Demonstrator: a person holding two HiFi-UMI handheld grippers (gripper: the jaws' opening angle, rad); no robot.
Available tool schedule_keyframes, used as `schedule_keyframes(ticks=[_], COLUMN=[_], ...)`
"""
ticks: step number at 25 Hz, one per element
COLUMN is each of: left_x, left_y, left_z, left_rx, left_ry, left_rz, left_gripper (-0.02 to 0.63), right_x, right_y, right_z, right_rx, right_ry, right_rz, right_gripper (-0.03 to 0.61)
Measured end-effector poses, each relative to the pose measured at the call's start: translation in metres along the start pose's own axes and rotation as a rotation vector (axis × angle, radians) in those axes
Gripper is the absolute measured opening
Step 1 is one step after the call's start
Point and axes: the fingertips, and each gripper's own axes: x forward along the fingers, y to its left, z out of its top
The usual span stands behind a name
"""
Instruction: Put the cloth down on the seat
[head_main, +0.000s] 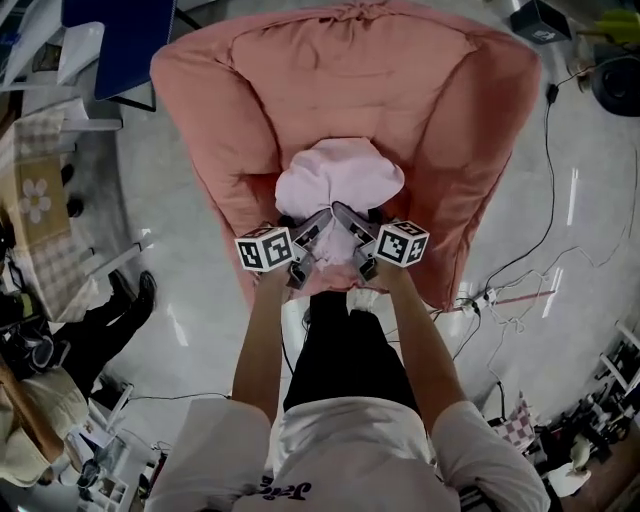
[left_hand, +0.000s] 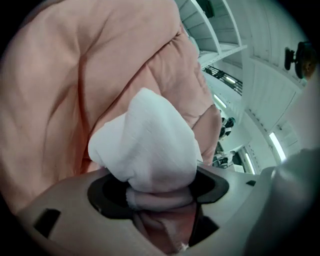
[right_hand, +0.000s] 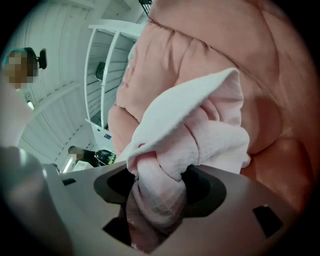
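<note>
A pale pink cloth (head_main: 338, 180) hangs bunched between my two grippers, above the seat of a salmon-pink padded armchair (head_main: 250, 80). My left gripper (head_main: 320, 221) is shut on one bunched end of the cloth (left_hand: 150, 145), which bulges out past its jaws (left_hand: 160, 200). My right gripper (head_main: 346, 214) is shut on the other end, a twisted wad of the cloth (right_hand: 190, 135) that fills the gap between its jaws (right_hand: 157, 200). The two grippers sit close together, tips nearly meeting. The armchair's cushion (left_hand: 75, 75) fills the background behind both (right_hand: 270, 75). The seat under the cloth is hidden.
A blue chair (head_main: 120, 40) stands behind the armchair at the left. A table with a checked cover (head_main: 40, 230) and a person's dark legs (head_main: 110, 310) are at the left. Cables and a power strip (head_main: 480, 300) lie on the floor at the right. White shelving (right_hand: 107, 70) stands beyond.
</note>
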Motion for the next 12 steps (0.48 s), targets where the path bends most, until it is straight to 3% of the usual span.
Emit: schedule_keyframes(ticks=[5,9,12], left_x=[0.031,0.049,0.054], left_y=[0.056,0.093,0.118], left_z=[-0.015,-0.037,-0.045], left_rx=[-0.014,-0.048,-0.03], left_ry=[0.028,0.065,0.091], left_rz=[0.206,0.328,0.414], left_gripper=[0.347,0.346,0.345], right_x=[0.029,0.039,0.051], right_y=[-0.062,-0.102,-0.124], right_z=[-0.02,-0.041,-0.055], right_rx=[0.057,0.028,0.01], right_ry=[0.05,0.101,0.14], right_rz=[-0.068,-0.172,-0.235], right_gripper=[0.27,0.27,0.275])
